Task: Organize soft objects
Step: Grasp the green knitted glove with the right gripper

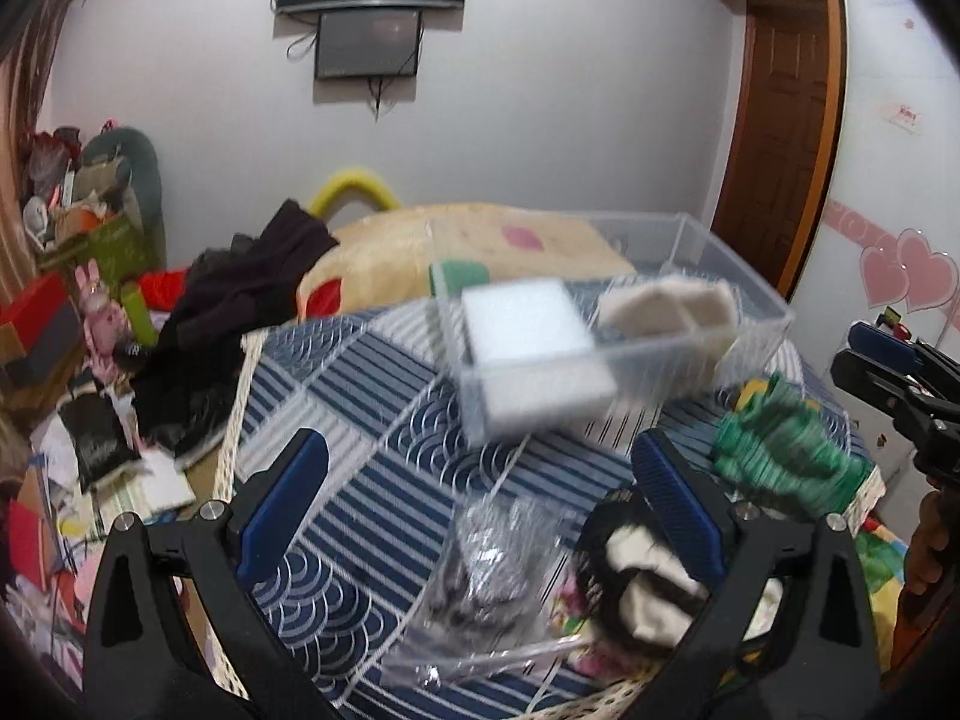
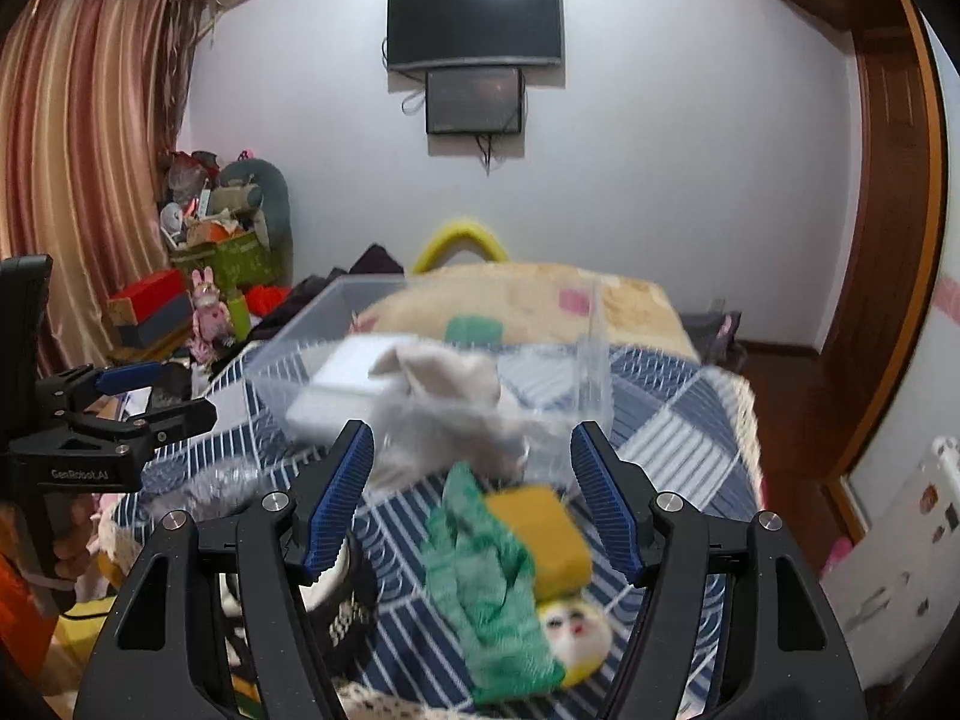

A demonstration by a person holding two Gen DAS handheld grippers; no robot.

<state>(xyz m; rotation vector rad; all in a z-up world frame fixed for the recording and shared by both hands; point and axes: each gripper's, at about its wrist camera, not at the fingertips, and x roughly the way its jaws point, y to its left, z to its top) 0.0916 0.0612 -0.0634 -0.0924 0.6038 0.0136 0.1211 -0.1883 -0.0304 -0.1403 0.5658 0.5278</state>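
Observation:
A clear plastic bin stands on the blue striped cloth and holds a white sponge block and a grey-white plush. My left gripper is open and empty, above a silver scrubber in a clear bag and a black-and-white sock. A green knit cloth lies to the right. My right gripper is open and empty, above the green cloth, a yellow sponge and a small doll face. The bin is just beyond it.
A beige patterned pillow and dark clothes lie behind the bin. Boxes, toys and papers crowd the floor at left. A wooden door is at right. The left gripper shows at the left of the right wrist view.

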